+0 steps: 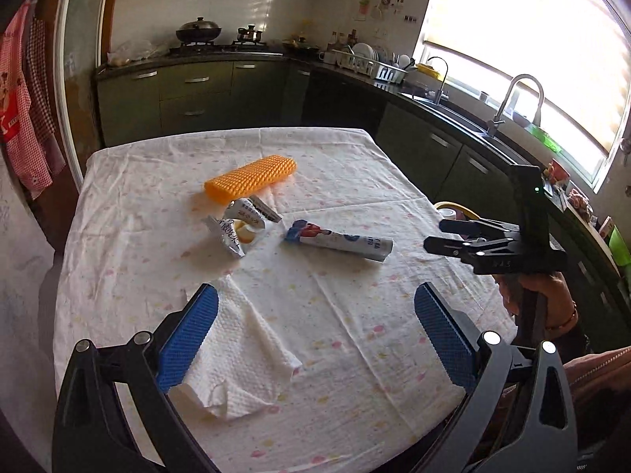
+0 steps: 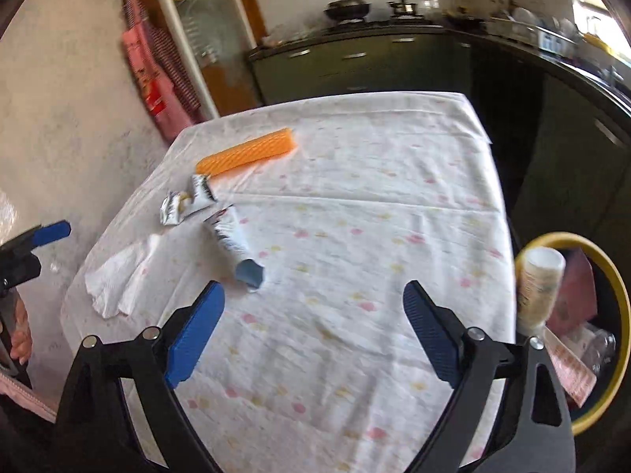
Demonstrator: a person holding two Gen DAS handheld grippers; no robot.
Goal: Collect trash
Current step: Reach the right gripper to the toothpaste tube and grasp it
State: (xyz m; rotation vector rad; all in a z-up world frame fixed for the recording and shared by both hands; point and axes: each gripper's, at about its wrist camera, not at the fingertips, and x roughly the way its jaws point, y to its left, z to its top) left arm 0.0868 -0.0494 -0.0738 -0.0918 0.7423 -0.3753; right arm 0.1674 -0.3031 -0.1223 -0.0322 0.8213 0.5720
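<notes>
Table (image 1: 355,374) is covered by a white cloth with small pink and yellow spots; kitchen counter (image 1: 398,82) and sink tap (image 1: 516,98) are seen behind it.

Bin (image 2: 621,307) with yellow rim is seen in the right wrist view just off the table's right edge, already holding a paper cup (image 2: 538,287) and some packaging.

Left gripper (image 1: 315,303) is held over the near edge of the table, jaws spread wide, nothing between the pads. Paper towel (image 1: 244,351) lies flat on the cloth, partly under the left finger (image 1: 189,339) in view; contact cannot be told.

Right gripper (image 2: 313,299) is held over bare cloth, jaws wide apart, nothing gripped. Its view is motion-blurred.

Orange ribbed piece (image 1: 250,179) lies toward the far side of the table. Flattened tube wrapper (image 1: 339,241), white and blue, lies mid-table. Crumpled silver wrapper (image 1: 240,226) lies between those two, just beside the orange piece and apart from the tube.

All four trash items are on the table, none held.
</notes>
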